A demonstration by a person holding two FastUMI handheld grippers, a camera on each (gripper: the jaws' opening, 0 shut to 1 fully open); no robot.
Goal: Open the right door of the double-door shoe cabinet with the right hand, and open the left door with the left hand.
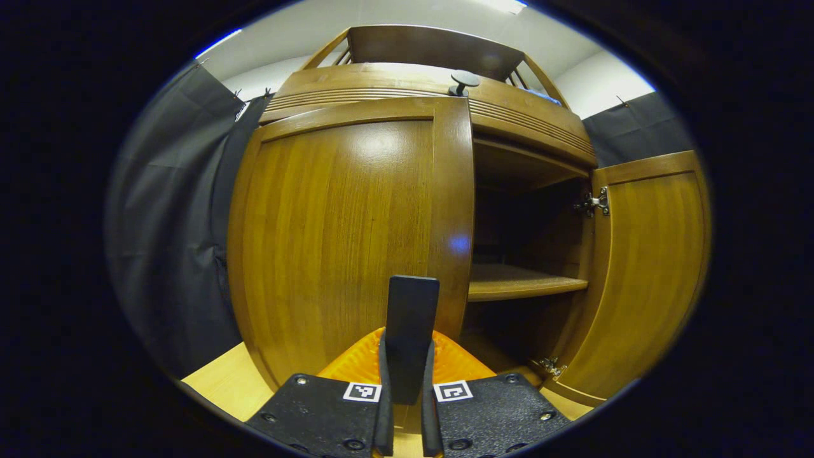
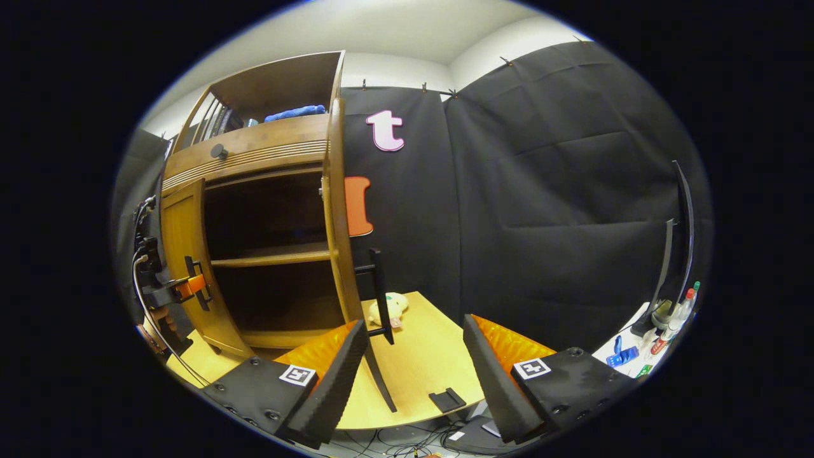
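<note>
Wooden shoe cabinet (image 1: 407, 83) is standing with its right door (image 1: 648, 267) already swung wide at three o'clock, baring the shelf (image 1: 521, 283). Left gripper (image 1: 407, 388) is clamping both fingers on the left door's handle (image 1: 412, 318) at six o'clock, judging by the grip, to pull the left door (image 1: 343, 242) outward. Right gripper (image 2: 413, 369) is hanging spread and empty, clear of the cabinet.

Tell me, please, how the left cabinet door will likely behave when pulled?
The left door looks like solid wood, so probably stiff and fairly heavy. Judging by the hinge on the open right door, it should swing, not slide. Its glossy face may be slippery; the handle grips better.
</note>
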